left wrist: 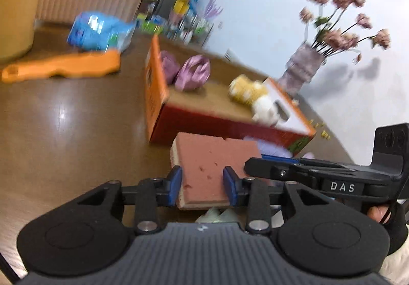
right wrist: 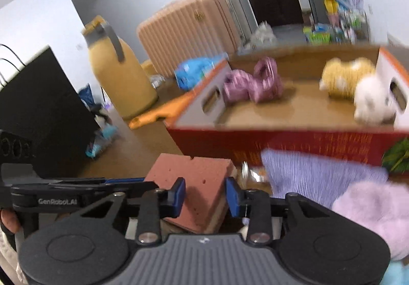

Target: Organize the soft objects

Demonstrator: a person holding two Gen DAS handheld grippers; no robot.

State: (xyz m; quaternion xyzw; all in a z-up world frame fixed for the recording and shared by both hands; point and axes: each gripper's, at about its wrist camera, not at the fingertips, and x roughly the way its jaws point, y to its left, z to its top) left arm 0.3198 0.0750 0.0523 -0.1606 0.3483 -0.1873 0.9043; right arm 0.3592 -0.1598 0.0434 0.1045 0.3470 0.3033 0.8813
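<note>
Both the left gripper (left wrist: 202, 186) and right gripper (right wrist: 205, 197) apparently pinch the pink sponge (left wrist: 212, 165) between their fingers; uneven pulling could tear it loose short of the box (right wrist: 281, 142).

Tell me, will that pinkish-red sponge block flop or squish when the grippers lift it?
The sponge block probably squishes a little: its top is pitted like foam. It looks thick and flat, so it likely won't flop. The left gripper and right gripper both pinch it, so it is probably light.
</note>
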